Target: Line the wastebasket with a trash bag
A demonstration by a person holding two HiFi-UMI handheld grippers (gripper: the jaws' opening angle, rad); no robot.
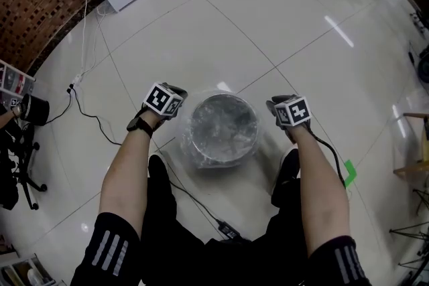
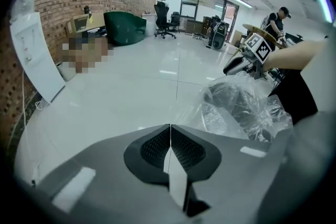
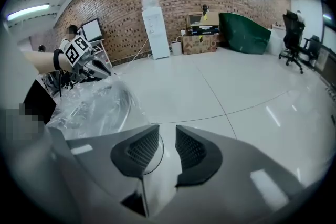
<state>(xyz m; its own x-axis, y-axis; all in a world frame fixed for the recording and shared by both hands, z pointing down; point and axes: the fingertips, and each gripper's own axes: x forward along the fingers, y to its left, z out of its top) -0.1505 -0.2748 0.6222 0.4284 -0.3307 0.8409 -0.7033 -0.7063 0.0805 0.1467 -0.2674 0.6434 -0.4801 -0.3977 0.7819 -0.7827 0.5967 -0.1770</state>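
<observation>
While the bin (image 1: 223, 127) stands on the tiled floor (image 1: 281, 30) just ahead of the wearer's knees, I can see the clear bag (image 1: 190, 152) lining it, crumpled over the rim and spilling onto the tiles. I have the left gripper (image 2: 170, 131) just beside the bin's left side, jaws pressed together on nothing. The right gripper (image 3: 167, 136) hangs at the bin's right side, jaws apart, pads gripping nothing. A black cable (image 1: 94, 118) snakes across the floor further left.
</observation>
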